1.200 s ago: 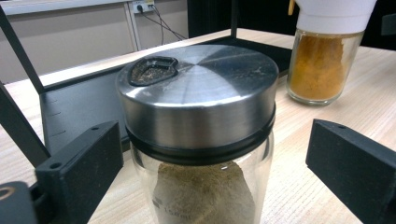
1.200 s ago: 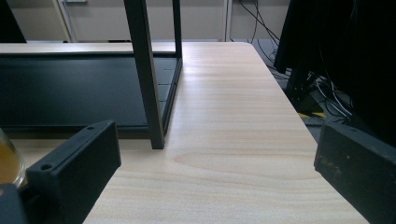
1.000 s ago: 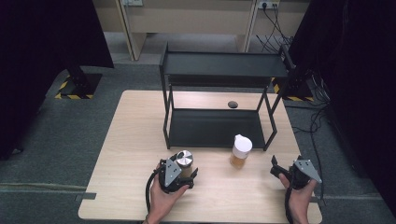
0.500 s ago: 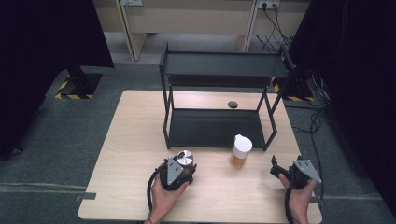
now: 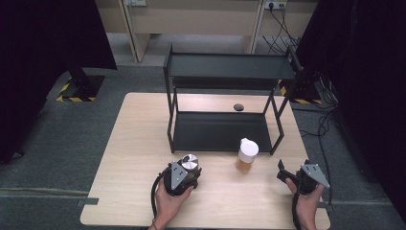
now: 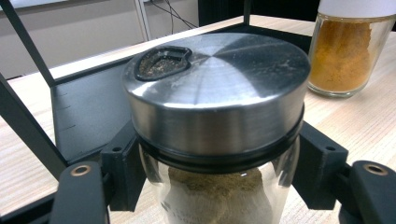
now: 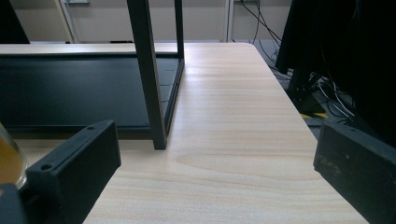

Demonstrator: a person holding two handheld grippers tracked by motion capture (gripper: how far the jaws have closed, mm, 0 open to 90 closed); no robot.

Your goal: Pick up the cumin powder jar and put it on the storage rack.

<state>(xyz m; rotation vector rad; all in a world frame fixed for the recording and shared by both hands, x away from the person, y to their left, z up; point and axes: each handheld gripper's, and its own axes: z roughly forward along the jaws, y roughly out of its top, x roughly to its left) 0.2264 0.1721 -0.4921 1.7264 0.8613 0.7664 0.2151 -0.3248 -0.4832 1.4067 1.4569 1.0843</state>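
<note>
left gripper (image 5: 184, 173) fingers pinch the spice jar (image 6: 215, 126) upright; right gripper (image 5: 287, 176) fingers spread.

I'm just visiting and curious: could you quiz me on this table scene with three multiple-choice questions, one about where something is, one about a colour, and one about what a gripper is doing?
1. Where does the white-capped jar stand?
A. on the rack's top shelf
B. on the table in front of the rack
C. on the floor

2. What colour is the powder in that jar?
A. green
B. white
C. orange-yellow

3. What is the left gripper doing?
A. gripping the steel-lidded jar
B. lying open with nothing in it
C. holding a spoon

Answers:
1 B: the high view shows it on the bare wood before the black rack.
2 C: the left gripper view shows the powder through the glass.
3 A: both jaws press the steel-lidded jar; the right gripper stands open.
</note>
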